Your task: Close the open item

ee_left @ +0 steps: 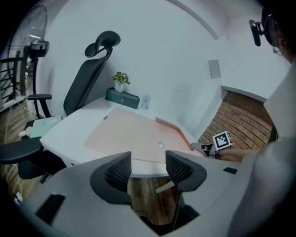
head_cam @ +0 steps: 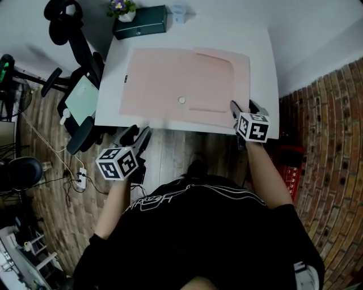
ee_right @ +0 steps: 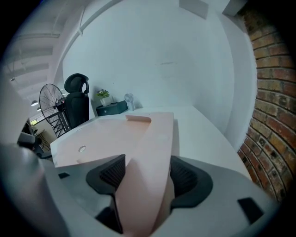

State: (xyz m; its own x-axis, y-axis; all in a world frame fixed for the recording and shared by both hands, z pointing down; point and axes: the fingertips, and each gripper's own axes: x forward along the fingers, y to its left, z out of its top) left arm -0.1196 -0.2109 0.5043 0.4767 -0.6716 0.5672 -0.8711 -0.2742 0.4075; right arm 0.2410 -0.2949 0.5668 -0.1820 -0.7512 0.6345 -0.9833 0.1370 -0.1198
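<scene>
1. Table [head_cam: 258, 51]: white, with a chair [head_cam: 79, 96] at its left edge.
2. Folder [head_cam: 164, 79]: pink, lying open and flat across the middle of the table, its near edge close to the table's near edge. A small round snap [head_cam: 181, 100] sits on it near that edge.
3. Flap [ee_right: 152, 157]: the folder's right part, with a curved edge. Its near end is lifted off the table and stands between the right gripper's jaws.
4. Right gripper [head_cam: 235, 110]: at the folder's near right corner, jaws closed on the flap, a pad on either face.
5. Left gripper [head_cam: 140, 136]: in front of the table's near edge, over the wooden floor, clear of the folder. Jaws apart, nothing between them.
6. Box [head_cam: 142, 22]: dark, at the table's far edge, with a potted plant [head_cam: 120, 8] just beside it.
</scene>
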